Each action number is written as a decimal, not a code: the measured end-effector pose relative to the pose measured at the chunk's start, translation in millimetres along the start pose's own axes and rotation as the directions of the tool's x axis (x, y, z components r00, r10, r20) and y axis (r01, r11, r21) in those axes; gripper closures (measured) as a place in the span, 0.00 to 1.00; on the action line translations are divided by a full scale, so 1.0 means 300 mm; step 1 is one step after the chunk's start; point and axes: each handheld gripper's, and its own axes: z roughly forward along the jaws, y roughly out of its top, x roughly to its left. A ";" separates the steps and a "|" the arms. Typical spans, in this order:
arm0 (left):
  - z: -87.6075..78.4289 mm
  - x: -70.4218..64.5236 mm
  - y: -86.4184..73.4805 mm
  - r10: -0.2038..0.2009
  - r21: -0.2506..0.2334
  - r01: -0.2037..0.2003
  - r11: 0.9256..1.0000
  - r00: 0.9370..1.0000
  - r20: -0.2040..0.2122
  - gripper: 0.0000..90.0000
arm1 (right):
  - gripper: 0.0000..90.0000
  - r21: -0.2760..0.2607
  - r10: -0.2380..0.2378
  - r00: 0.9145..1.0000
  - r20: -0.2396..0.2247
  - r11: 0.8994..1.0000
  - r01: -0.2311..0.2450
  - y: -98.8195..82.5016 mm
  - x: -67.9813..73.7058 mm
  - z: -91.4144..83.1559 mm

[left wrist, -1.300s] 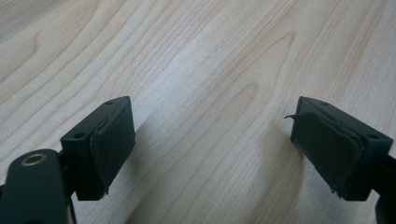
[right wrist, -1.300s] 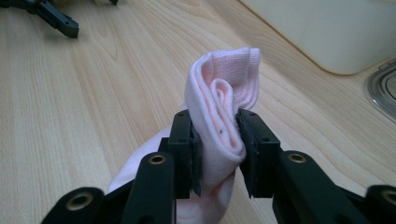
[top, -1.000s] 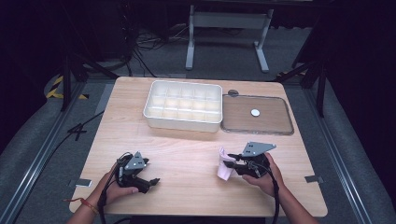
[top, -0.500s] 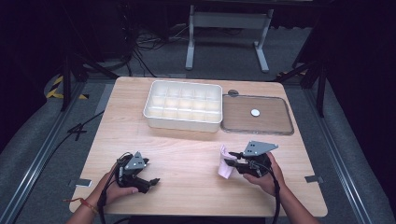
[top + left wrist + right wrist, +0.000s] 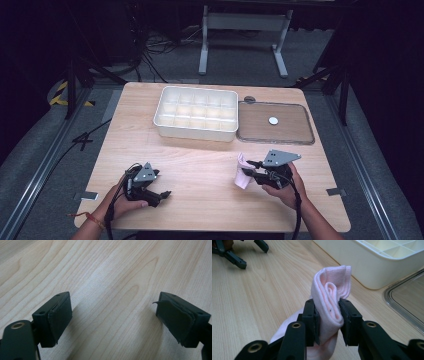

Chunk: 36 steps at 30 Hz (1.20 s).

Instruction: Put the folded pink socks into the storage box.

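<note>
The right gripper sits at the near right of the pale wooden table, jaws clamped on a rolled, soft pink cloth, maybe a sock. The right gripper view tells it best: both pads squeeze the pink roll around its middle, the coiled end poking up past the pads, a loose tail hanging below toward the tabletop. A decent grip, not a deep one.

At the near left, the left gripper rests low over the wood, jaws spread wide with nothing between them; its own view has just bare grain between the two black pads.

Ahead of both hands, at the far middle of the table, stands the white plastic tray with its grid of compartments; the cells I can see into look empty. Just to its right lies the clear flat lid with a white knob.

My guess is the roll is headed for one of those cells. To do that well, keep the squeeze steady so the coil doesn't spring open, and lift high enough that the hanging tail clears the tray's near wall. Come in over a cell rather than across the rim, lower the roll end-first, and only then let the pads part. If the tail drapes over a divider, that free left gripper is well placed to tuck it in. Watch the lid, too; a wide swing right could clip it.
</note>
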 end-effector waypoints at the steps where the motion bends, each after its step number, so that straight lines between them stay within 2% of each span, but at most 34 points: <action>1: 0.000 0.000 0.000 0.000 0.000 0.000 1.000 1.000 0.000 0.15 | 0.77 -0.002 -0.003 1.000 0.000 1.000 0.003 0.003 -0.001 -0.001; 17: 0.002 -0.001 0.001 -0.005 0.001 0.005 1.000 1.000 -0.004 0.15 | 0.77 -0.076 -0.039 0.996 0.074 0.996 0.045 0.061 -0.010 -0.033; 21: 0.004 -0.002 0.003 -0.011 0.001 0.011 1.000 1.000 -0.003 0.14 | 0.77 -0.082 -0.065 0.993 0.097 0.994 0.073 0.087 -0.015 -0.045; 30: 0.005 0.001 0.004 -0.007 0.001 0.007 1.000 1.000 -0.004 0.14 | 0.77 -0.102 -0.077 0.989 0.123 0.991 0.090 0.147 -0.046 -0.055; 36: 0.006 0.001 0.004 -0.011 0.000 0.011 1.000 1.000 -0.005 0.14 | 0.77 -0.094 -0.089 0.985 0.150 0.990 0.103 0.179 -0.064 -0.041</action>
